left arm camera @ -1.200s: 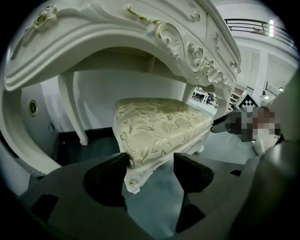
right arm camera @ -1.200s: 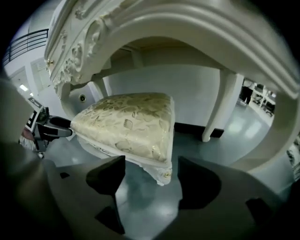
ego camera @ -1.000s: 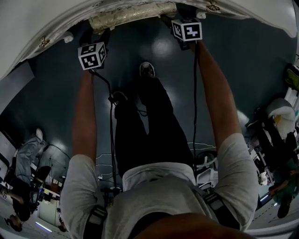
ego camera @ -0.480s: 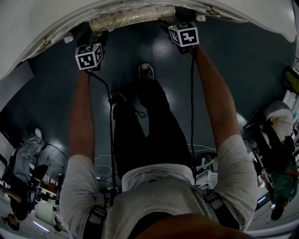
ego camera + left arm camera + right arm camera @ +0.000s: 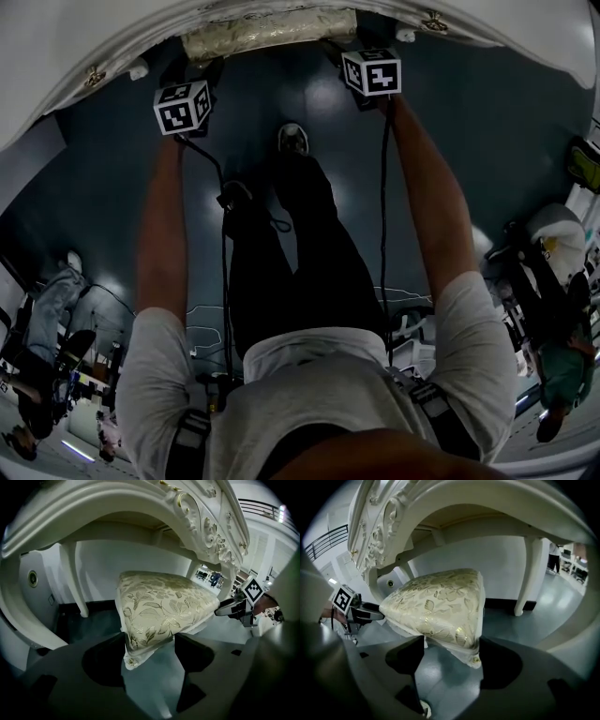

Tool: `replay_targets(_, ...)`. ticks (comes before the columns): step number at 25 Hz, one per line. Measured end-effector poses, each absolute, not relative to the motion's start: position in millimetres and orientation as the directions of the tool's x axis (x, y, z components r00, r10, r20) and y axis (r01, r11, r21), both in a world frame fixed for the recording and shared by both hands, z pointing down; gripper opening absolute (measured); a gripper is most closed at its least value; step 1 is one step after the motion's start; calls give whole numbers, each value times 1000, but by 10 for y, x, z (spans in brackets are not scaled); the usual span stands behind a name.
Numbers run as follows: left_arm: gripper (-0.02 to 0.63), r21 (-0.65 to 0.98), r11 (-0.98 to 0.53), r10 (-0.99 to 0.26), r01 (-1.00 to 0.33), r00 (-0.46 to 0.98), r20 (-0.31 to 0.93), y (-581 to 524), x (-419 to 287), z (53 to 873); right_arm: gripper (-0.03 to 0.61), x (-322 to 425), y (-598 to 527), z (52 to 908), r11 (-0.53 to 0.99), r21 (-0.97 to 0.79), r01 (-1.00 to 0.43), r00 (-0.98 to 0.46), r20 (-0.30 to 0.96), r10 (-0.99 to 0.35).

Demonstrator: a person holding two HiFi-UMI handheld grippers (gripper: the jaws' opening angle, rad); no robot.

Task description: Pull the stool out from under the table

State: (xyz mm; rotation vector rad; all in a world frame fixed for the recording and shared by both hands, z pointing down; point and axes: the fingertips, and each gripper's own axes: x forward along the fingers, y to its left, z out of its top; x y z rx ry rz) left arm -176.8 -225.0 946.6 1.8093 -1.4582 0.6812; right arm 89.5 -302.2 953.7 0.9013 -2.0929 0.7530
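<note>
Stool (image 5: 164, 606): cream seat, gold floral pattern; white frame.
Counter (image 5: 140, 508): white w/ gold scroll trim.
Floor (image 5: 469, 131): dark blue-grey.
Yr left tool (image 5: 149, 641), right tool (image 5: 451, 641): black; b/w square markers.
Yr trousers (image 5: 281, 262): black.

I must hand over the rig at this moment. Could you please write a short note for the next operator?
Left tongs: closed on one near corner of the stool seat.
Right tongs: closed on the other near corner.
Stool: under the table, with the seat below the carved edge.
Done: both grips appear to be taken.
Left: pull the stool straight back, out from under the table, probably with both hands evenly.
</note>
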Motion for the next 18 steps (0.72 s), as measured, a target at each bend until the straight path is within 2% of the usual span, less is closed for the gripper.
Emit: replay_targets(18,314,199,-87,-528,-976,215,822,-1466,-1632,9461,357,998,-2290,9544,573,-253,-780,-491,815,-308)
